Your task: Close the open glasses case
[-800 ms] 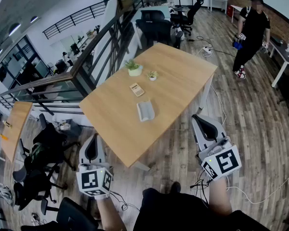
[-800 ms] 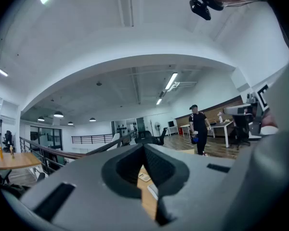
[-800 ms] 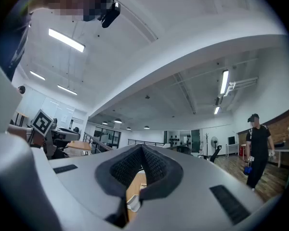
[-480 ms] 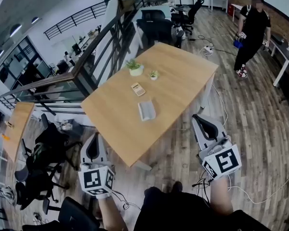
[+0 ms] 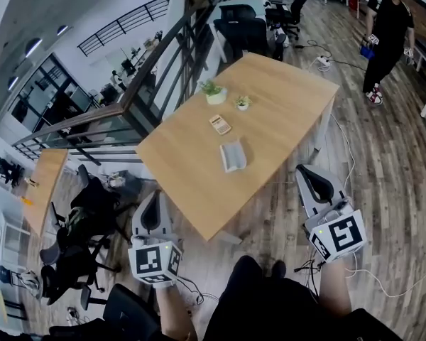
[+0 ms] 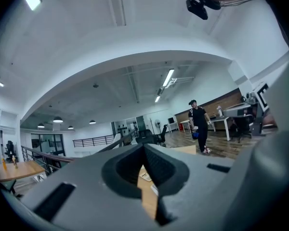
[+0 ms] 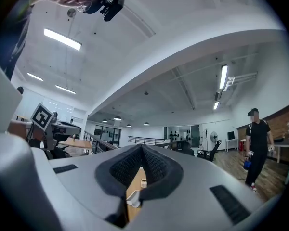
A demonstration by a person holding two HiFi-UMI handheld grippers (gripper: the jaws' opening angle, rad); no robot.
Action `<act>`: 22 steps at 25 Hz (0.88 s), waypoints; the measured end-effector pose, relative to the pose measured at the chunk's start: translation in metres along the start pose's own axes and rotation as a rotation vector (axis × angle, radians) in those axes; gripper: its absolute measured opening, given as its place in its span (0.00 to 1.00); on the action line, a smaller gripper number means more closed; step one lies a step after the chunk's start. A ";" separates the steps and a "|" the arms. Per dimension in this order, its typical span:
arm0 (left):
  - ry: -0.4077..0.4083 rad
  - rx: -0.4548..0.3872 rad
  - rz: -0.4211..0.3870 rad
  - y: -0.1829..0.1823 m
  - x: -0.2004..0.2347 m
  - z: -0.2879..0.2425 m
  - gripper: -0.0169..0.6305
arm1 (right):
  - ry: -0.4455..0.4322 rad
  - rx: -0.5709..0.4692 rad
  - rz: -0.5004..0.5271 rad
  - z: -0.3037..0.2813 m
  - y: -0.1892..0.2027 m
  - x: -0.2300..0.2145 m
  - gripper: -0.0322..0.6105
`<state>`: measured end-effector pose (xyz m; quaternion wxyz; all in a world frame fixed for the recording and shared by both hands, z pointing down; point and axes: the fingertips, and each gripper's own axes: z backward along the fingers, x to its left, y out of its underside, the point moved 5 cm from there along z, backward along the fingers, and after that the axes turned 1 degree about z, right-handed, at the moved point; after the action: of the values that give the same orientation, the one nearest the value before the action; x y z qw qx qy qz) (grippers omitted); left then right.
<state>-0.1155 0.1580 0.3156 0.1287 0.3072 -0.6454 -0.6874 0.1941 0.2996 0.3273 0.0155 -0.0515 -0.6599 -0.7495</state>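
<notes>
Looking steeply down on a plank floor point(image 5: 383, 162) in an open office, with a black railing point(image 5: 163, 55) running along the left. Facing a big wooden table point(image 5: 284, 105) set cornerwise on that floor, its near corner pointing between the two grippers. Seeing a person point(image 5: 389, 27) in dark clothes standing far off at the upper right, beyond the table, and dark office chairs point(image 5: 245, 30) crowding the table's far end.

Holding the left gripper point(image 5: 153, 201) low at the left, off the table's near left edge and pointing about level. Pressing its fingers point(image 6: 130, 165) together at the tips, with nothing between them. Holding the right gripper point(image 5: 309, 175) at the right, beside the table's near right edge and tipped slightly upward. Pressing its fingers point(image 7: 156, 170) together as well, gripping nothing.

Finding the glasses case point(image 5: 233, 155) lying open near the middle of the table top, pale grey, well apart from both grippers and touched by neither. Spotting a potted plant point(image 5: 214, 92) in a white pot towards the table's far left edge, and a smaller plant point(image 5: 243, 104) just beside it. Noticing a small tan calculator point(image 5: 220, 124) lying flat between the plants and the case, near the case but not touching it
</notes>
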 end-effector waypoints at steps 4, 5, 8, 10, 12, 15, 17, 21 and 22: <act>-0.004 0.018 0.013 0.006 0.004 -0.014 0.02 | 0.008 0.011 -0.021 -0.011 0.009 -0.007 0.07; -0.003 0.026 0.021 0.009 0.006 -0.018 0.02 | 0.009 0.016 -0.027 -0.015 0.010 -0.007 0.07; 0.018 0.047 0.026 0.017 0.009 -0.032 0.02 | 0.011 0.044 -0.040 -0.029 0.017 -0.009 0.07; 0.034 0.051 0.028 0.023 0.011 -0.047 0.02 | 0.015 0.061 -0.035 -0.043 0.021 -0.012 0.07; 0.043 0.054 0.038 0.030 0.018 -0.066 0.02 | 0.016 0.067 -0.029 -0.062 0.025 -0.016 0.07; 0.039 0.065 0.052 0.044 0.036 -0.092 0.02 | 0.012 0.083 -0.012 -0.095 0.030 -0.017 0.07; 0.035 0.075 0.063 0.054 0.051 -0.110 0.02 | 0.006 0.105 -0.010 -0.122 0.037 -0.017 0.07; 0.039 0.089 0.088 0.070 0.084 -0.148 0.02 | -0.008 0.149 -0.009 -0.178 0.048 -0.013 0.07; 0.031 0.087 0.097 0.073 0.096 -0.157 0.02 | -0.012 0.156 -0.007 -0.194 0.051 -0.012 0.07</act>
<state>-0.1136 -0.0332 0.3647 0.1583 0.2917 -0.6866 -0.6469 0.1992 0.1002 0.3522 0.0131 -0.0523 -0.7166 -0.6954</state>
